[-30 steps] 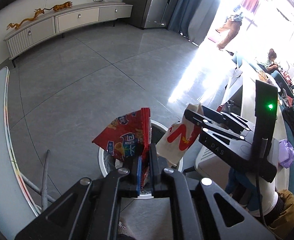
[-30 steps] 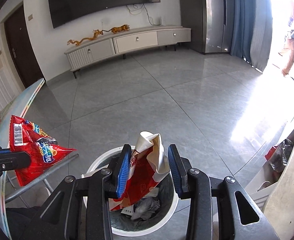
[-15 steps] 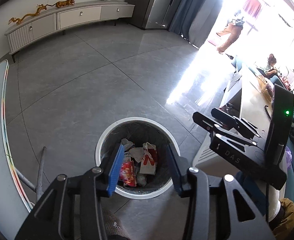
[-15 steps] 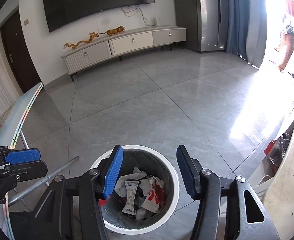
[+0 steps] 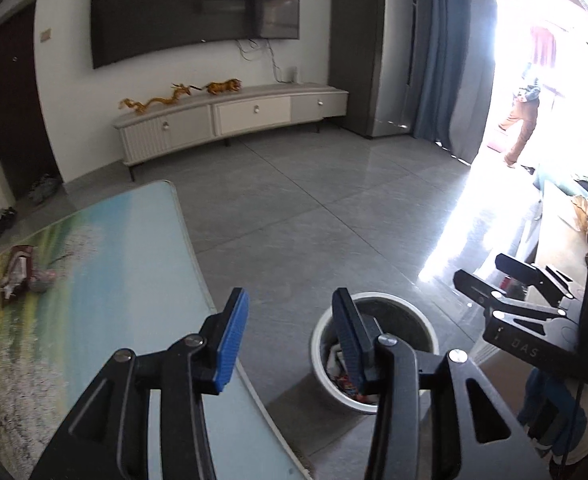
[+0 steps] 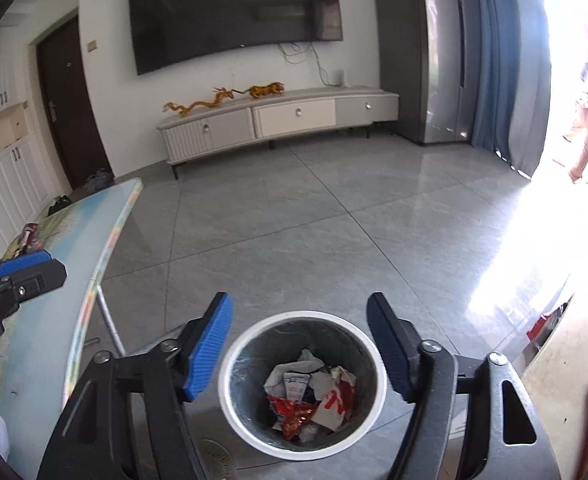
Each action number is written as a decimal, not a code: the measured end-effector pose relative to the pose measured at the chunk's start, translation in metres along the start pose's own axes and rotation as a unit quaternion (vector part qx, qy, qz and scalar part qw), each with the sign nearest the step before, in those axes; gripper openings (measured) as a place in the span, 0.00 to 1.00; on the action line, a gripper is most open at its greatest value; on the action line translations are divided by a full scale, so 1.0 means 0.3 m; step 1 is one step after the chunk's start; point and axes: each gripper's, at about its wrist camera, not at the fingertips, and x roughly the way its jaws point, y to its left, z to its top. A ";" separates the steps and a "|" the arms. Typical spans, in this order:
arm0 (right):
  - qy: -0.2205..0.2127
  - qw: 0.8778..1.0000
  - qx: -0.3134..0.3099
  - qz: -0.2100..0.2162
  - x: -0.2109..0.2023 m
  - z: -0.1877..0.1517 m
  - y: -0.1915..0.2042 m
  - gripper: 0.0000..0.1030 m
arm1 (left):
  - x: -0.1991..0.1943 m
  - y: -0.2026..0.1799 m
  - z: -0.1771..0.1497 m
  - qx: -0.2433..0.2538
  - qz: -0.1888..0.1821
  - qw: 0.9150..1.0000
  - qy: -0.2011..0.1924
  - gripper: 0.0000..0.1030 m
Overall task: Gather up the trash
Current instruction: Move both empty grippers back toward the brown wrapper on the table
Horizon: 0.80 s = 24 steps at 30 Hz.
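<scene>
From the left wrist, the left tongs [image 5: 290, 334] stand apart and empty above the table [image 5: 134, 280] edge; head for the dark wrapper [image 5: 18, 276] at its far left corner. From the right wrist, the right tongs [image 6: 299, 344], just widening, hang empty over the trash bin [image 6: 230, 392], wrappers [image 6: 309, 400] inside.

**A home living room**

A large dark TV [image 6: 236, 14] hangs on the white wall, far ahead of the fingers. Below it stands a low cabinet [image 6: 278, 120] with drawers, bearing golden dragon and tiger figurines [image 6: 222, 100]. Grey floor tiles [image 6: 313, 220] stretch between. Ahead to the right, blue curtains [image 6: 497, 60] frame a bright doorway; ahead to the left are a dark door [image 6: 74, 104] and shoes [image 5: 4, 218] on the floor.
</scene>
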 end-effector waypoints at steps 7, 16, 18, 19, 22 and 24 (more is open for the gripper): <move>-0.023 0.998 -0.041 0.039 -0.074 0.023 0.175 0.83 | -0.156 0.157 -0.051 -0.030 0.098 0.994 -0.026 0.54; -0.048 0.992 -0.080 0.089 -0.159 0.026 0.379 0.99 | -0.354 0.358 -0.149 -0.087 0.181 0.978 -0.055 0.55; -0.054 0.990 -0.085 0.102 -0.177 0.025 0.421 1.00 | -0.392 0.406 -0.171 -0.101 0.198 0.973 -0.061 0.55; -0.055 0.989 -0.087 0.108 -0.187 0.019 0.439 1.00 | -0.410 0.425 -0.186 -0.108 0.207 0.970 -0.065 0.56; -0.059 0.986 -0.092 0.124 -0.203 0.025 0.491 1.00 | -0.462 0.487 -0.222 -0.129 0.224 0.963 -0.074 0.56; -0.059 0.984 -0.098 0.134 -0.213 0.026 0.527 1.00 | -0.488 0.523 -0.243 -0.140 0.231 0.960 -0.078 0.55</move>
